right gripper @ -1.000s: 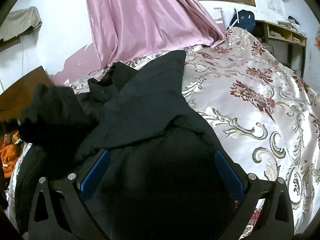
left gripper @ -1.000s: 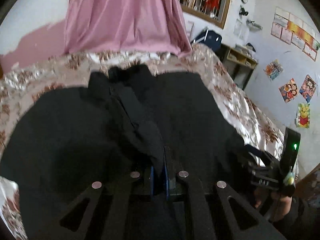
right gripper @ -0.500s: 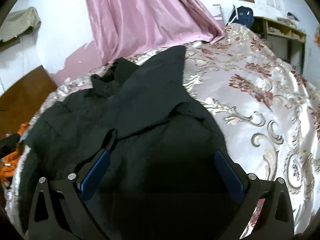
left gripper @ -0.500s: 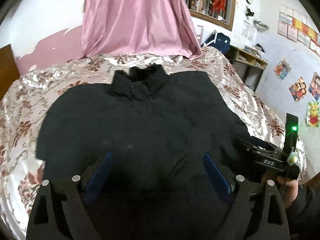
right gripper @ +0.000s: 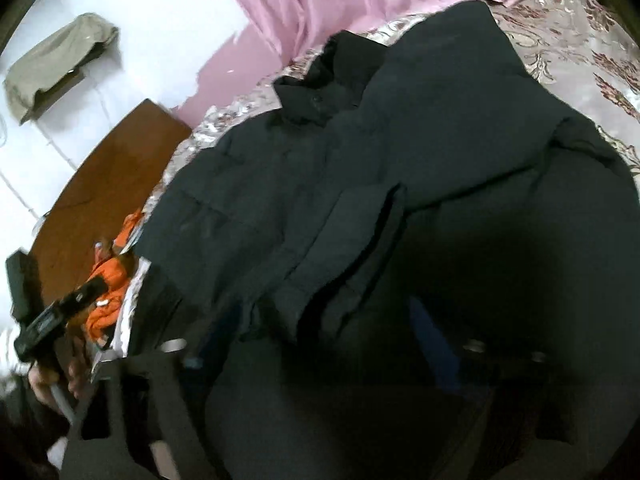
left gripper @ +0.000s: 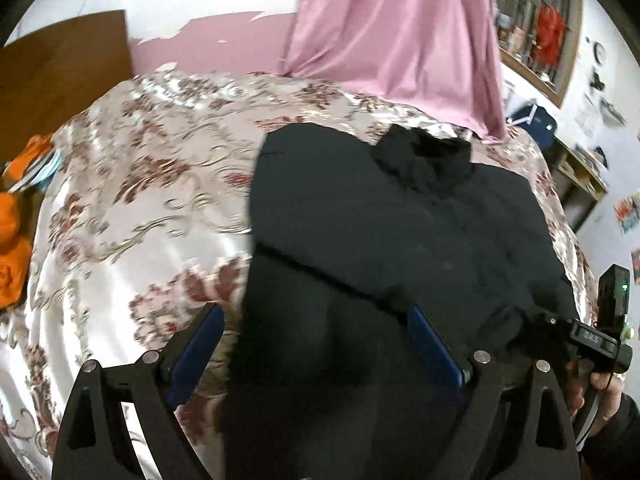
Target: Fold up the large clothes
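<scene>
A black padded jacket lies spread on the floral bedspread, collar toward the pink curtain. My left gripper is open, its blue pads straddling the jacket's near left edge without touching it. In the right wrist view the jacket fills the frame, one sleeve folded across the front. My right gripper sits low in shadow, its jaws closing with a bunch of jacket fabric between them. Whether the pads press on it is too dark to see. A hand holds that gripper at the jacket's right hem.
An orange cloth lies off the bed's left side by a brown wooden board. The pink curtain hangs behind the bed. A shelf and a blue bag stand at the right wall.
My left gripper let go of the jacket fold, opened wide and swung left to the jacket's edge. The jacket now lies flat. My right gripper's fingers have drawn closer and turned left.
</scene>
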